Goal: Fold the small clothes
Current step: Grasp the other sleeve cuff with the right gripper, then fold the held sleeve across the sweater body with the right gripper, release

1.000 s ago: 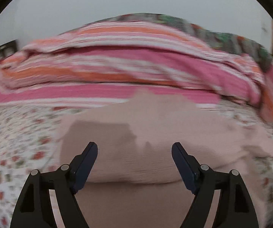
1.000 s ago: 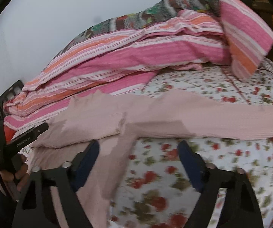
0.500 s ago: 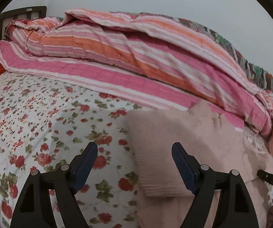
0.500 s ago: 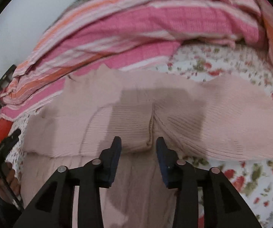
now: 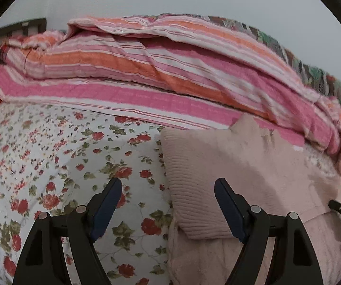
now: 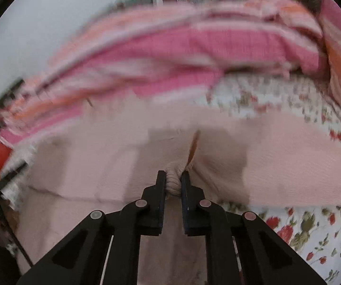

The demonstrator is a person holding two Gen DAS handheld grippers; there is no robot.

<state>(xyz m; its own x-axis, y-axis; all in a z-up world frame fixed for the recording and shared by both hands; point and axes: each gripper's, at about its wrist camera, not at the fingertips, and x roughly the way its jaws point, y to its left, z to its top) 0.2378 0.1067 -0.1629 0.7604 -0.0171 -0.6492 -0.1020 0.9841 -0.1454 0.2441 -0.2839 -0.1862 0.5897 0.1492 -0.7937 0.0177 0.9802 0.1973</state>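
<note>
Right hand-held gripper (image 6: pixel 173 180) is closing, pinching the pink garment (image 6: pixel 113 161); the left hand-held gripper (image 5: pixel 168 191) gapes beside it; striped quilt (image 5: pixel 146 71) heaped behind.

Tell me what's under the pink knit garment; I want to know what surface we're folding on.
The pink knit garment lies on a floral bedsheet, which shows on both sides of it. Whatever lies directly beneath the knit is covered. The right gripper is closing on a bunched fold.

Bed: floral sheet (image 5: pixel 80 156) with red roses covers it.
On it: pale pink knit garment (image 5: pixel 229 166), partly folded; striped pink-and-orange quilt (image 5: pixel 170 71) heaped behind it.
</note>
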